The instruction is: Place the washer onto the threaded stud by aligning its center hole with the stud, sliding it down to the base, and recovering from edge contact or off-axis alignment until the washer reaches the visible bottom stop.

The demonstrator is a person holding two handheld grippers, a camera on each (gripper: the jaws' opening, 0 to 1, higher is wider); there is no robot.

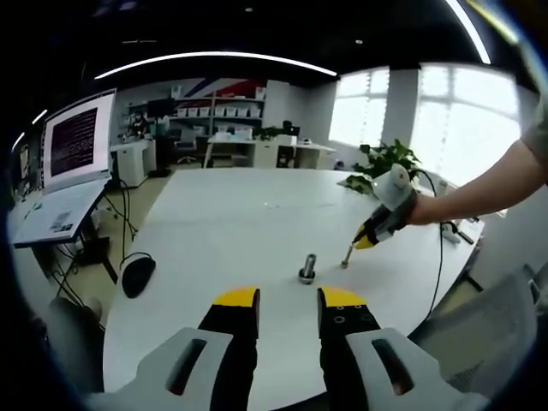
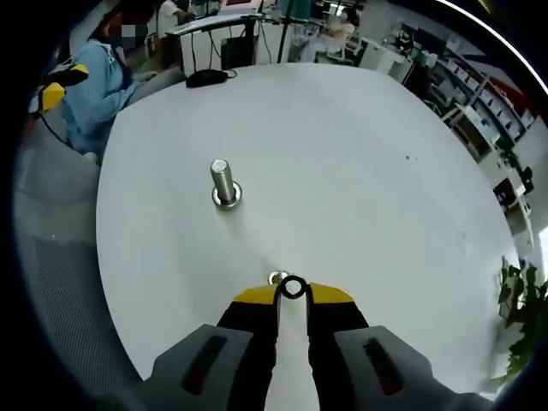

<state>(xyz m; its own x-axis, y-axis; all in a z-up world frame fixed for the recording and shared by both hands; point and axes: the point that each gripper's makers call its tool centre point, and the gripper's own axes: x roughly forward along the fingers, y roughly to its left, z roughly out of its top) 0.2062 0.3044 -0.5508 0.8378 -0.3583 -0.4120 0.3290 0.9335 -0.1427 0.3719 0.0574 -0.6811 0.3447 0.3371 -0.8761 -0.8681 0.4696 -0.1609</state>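
In the left gripper view, my left hand-held gripper (image 1: 288, 301) sits nearest, its jaws released with a bare gap between them. Just ahead of them the threaded stud (image 1: 307, 268) stands upright on the white worktop (image 1: 223, 223). Beyond it to the right, my right hand-held gripper (image 1: 349, 254) points down at the worktop.

In the right gripper view, my right hand-held gripper (image 2: 293, 294) is clenched on the washer (image 2: 294, 288) at its tips. The threaded stud (image 2: 223, 182) stands well ahead and left, apart from the washer.
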